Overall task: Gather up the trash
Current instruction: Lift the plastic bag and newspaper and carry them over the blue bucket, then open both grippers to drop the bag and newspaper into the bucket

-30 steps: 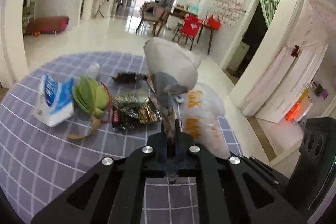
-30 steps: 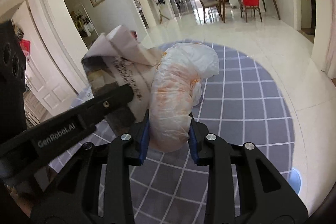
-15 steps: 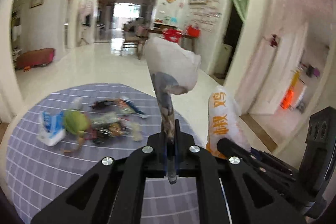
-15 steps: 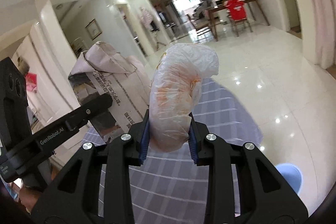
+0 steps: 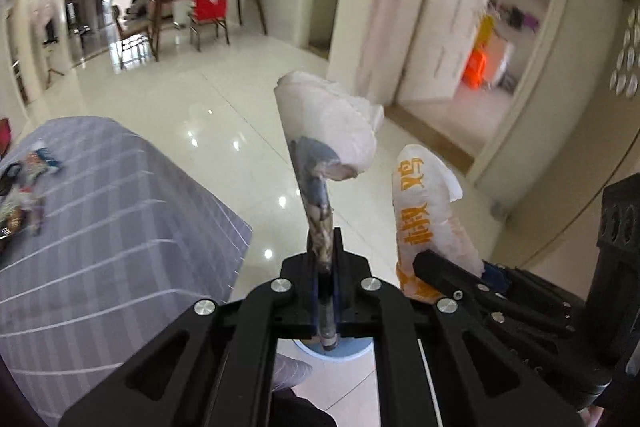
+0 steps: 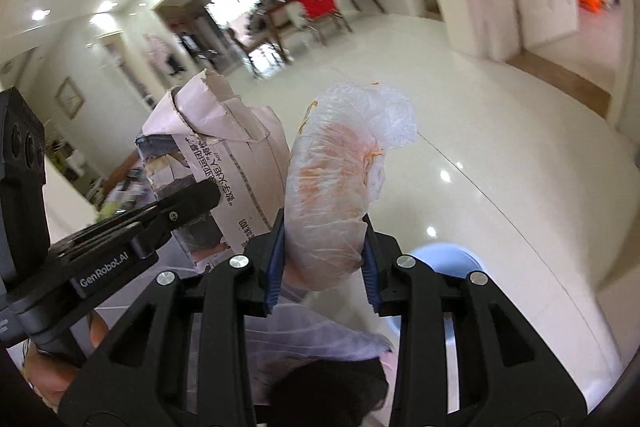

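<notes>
My left gripper (image 5: pixel 326 259) is shut on a folded newspaper (image 5: pixel 320 147), which stands up from the jaws; the newspaper also shows in the right wrist view (image 6: pixel 224 163). My right gripper (image 6: pixel 324 247) is shut on a crumpled white plastic bag with orange print (image 6: pixel 340 179), also seen in the left wrist view (image 5: pixel 424 215) beside the newspaper. Both grippers are held side by side off the table edge, above a light blue bin (image 6: pixel 448 259) on the floor, partly hidden behind the fingers; its rim shows in the left wrist view (image 5: pixel 336 349).
The round table with a grey checked cloth (image 5: pixel 100 227) lies to the left, with several wrappers (image 5: pixel 20 195) blurred at its far left. A glossy white tile floor (image 5: pixel 224 99) spreads ahead. Dining chairs and a table (image 5: pixel 192 15) stand far back; white doors (image 5: pixel 420 27) are at right.
Both grippers swung right, off the table, carrying the newspaper and the plastic bag. The table and its litter slid to the left edge, and the blue bin came in below.
</notes>
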The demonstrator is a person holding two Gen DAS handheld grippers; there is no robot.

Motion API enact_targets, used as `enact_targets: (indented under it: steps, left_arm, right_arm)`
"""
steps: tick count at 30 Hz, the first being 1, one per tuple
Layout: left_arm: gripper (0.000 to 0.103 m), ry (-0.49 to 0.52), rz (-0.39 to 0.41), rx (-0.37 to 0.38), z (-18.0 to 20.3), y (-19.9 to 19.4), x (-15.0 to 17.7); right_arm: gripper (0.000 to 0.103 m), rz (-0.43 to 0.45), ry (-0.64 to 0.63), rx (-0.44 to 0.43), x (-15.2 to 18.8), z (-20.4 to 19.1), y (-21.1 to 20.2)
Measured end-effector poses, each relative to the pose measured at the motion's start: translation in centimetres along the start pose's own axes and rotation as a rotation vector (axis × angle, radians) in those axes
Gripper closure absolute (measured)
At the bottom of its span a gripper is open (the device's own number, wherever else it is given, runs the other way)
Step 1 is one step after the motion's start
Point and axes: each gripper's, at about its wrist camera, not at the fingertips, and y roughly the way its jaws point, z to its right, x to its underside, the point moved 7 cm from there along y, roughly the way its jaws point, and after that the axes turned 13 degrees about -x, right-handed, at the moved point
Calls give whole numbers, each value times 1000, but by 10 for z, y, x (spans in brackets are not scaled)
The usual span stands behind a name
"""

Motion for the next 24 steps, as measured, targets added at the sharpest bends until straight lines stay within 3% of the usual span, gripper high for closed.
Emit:
enact_targets:
  steps: [6, 7, 8, 10, 16, 24]
  left_arm:
    - [98, 48, -88, 3, 19, 49, 11]
    - [98, 52, -97, 5, 22, 56, 12]
    - [98, 57, -107, 1, 23, 61, 13]
    - [98, 65, -131, 0, 25, 72, 17]
    - [97, 76, -175, 9, 32, 87, 24]
    - [97, 101, -218, 27, 48, 104, 35]
  right_arm:
    - [66, -38, 79, 42, 12, 54, 16]
    - [58, -42, 85, 44, 13, 58, 21]
    - [43, -54, 96, 59, 16, 67, 26]
    - [32, -73, 117, 78, 21, 77, 38]
    - [32, -92, 180, 84, 36, 97, 44]
    - [32, -36, 198, 81, 36, 96, 25]
